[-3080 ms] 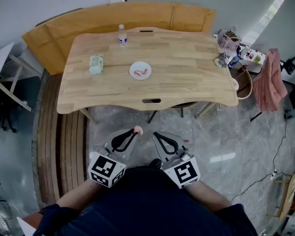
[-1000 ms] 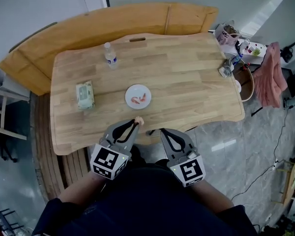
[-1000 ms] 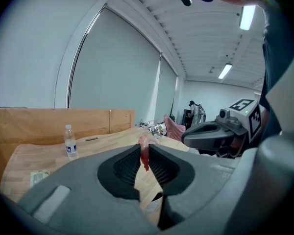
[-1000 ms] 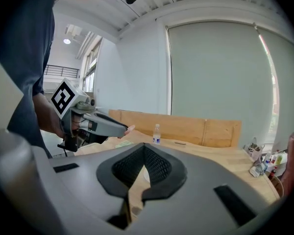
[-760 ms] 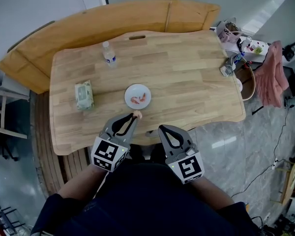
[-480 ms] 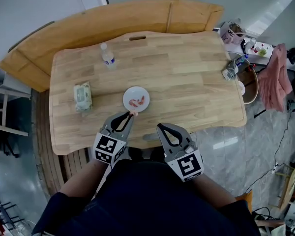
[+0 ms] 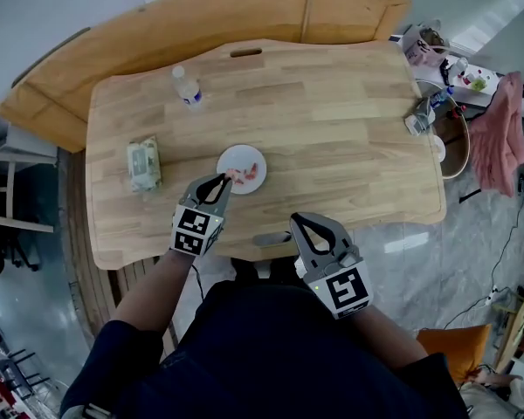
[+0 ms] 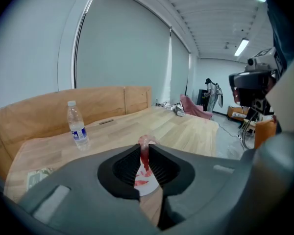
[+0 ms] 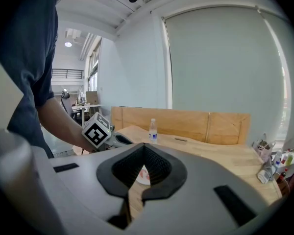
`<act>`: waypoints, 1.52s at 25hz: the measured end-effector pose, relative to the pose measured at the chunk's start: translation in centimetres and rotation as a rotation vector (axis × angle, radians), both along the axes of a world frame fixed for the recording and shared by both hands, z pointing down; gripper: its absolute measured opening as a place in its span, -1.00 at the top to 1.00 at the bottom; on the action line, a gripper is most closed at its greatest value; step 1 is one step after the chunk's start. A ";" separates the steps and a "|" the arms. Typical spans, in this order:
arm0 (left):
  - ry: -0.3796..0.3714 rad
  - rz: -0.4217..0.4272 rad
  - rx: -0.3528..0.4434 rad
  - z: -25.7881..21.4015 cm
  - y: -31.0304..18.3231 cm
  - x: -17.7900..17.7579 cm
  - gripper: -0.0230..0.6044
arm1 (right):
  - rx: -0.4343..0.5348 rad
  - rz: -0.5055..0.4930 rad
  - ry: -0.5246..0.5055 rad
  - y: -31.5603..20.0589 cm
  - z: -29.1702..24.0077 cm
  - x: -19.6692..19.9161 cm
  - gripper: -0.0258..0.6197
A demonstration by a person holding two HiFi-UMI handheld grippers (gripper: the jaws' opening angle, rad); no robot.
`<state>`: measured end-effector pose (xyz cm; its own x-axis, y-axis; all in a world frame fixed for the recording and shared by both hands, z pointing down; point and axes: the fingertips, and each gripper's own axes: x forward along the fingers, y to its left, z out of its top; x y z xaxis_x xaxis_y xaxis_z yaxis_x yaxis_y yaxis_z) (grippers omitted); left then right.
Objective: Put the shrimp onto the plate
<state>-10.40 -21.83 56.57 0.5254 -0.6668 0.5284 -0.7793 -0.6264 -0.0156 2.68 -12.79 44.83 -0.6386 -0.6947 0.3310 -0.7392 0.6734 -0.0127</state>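
Head view: left gripper reaches over the plate from its 7 o'clock rim, a pink shrimp at its tips. The right gripper hangs off the table edge. A water bottle stands at the plate's 11 o'clock.

Left gripper view: jaws clamped on the shrimp's body, its curled end poking above. The plate shows below.

Right gripper view: jaws pressed together, nothing between them.

My judgement: the shrimp is light, soft and slick. A mid-body pinch suits it; squeezing harder risks crushing it.
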 end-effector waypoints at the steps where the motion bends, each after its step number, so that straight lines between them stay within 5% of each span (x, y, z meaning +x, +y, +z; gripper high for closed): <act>1: -0.009 -0.006 -0.010 0.8 -0.4 -0.1 0.75 | 0.001 -0.002 0.007 0.1 0.1 0.1 0.90; 23: -0.262 0.068 -0.229 14.5 -7.5 0.2 0.75 | -0.038 0.053 0.066 -0.6 1.4 2.7 0.90; 38: -0.360 0.111 -0.292 17.6 -8.1 1.1 0.75 | -0.080 0.082 0.073 -0.6 2.6 3.4 0.90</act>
<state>-9.27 -29.94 74.18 0.3343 -0.4131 0.8471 -0.6848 -0.7240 -0.0828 6.11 -13.39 47.43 -0.5529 -0.7133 0.4306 -0.7928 0.6095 -0.0083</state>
